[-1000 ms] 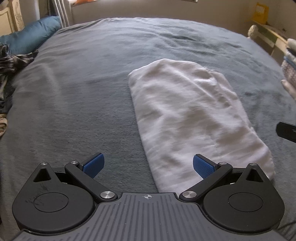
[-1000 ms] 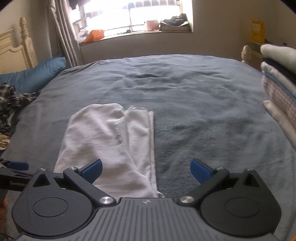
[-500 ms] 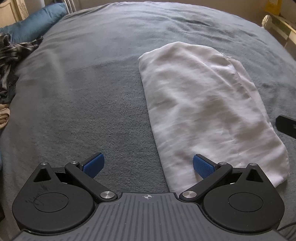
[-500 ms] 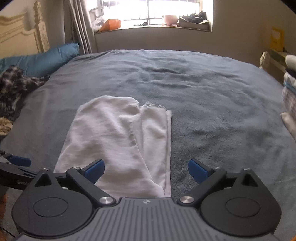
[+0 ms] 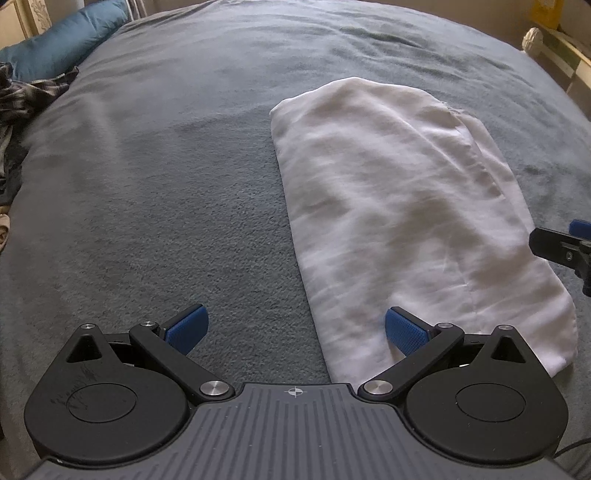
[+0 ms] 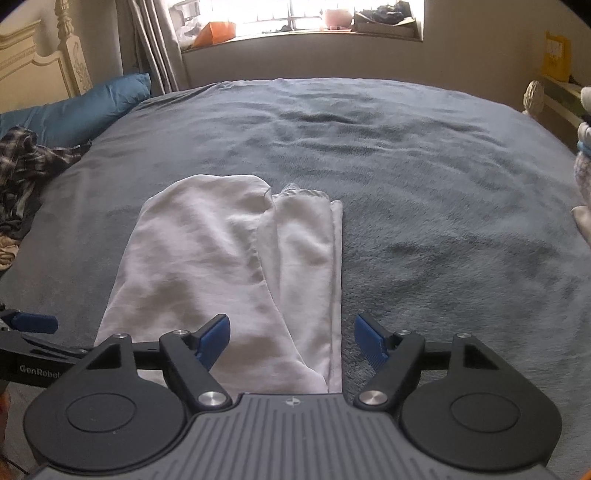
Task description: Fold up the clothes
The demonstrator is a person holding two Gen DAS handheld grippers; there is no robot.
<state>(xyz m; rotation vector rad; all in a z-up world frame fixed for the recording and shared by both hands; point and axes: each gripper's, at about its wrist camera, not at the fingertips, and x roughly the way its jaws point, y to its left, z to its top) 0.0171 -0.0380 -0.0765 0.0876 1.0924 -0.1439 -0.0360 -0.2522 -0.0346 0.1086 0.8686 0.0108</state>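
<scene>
A bed (image 6: 424, 192) under a grey-blue fleece blanket fills a bedroom lit by a bright window (image 6: 314, 16), with a blue pillow (image 6: 77, 107) and a heap of plaid clothes (image 6: 26, 162) at its left side. A white garment (image 5: 399, 206), folded into a long strip, lies flat on the blanket near the front edge. The left tool (image 5: 295, 328) hangs over the garment's near left corner, jaws wide and holding nothing; its right pad is above the cloth. The right tool (image 6: 291, 338) sits over the garment's near right edge, also wide and empty. A stack of folded clothes (image 6: 583, 166) shows at the far right.
</scene>
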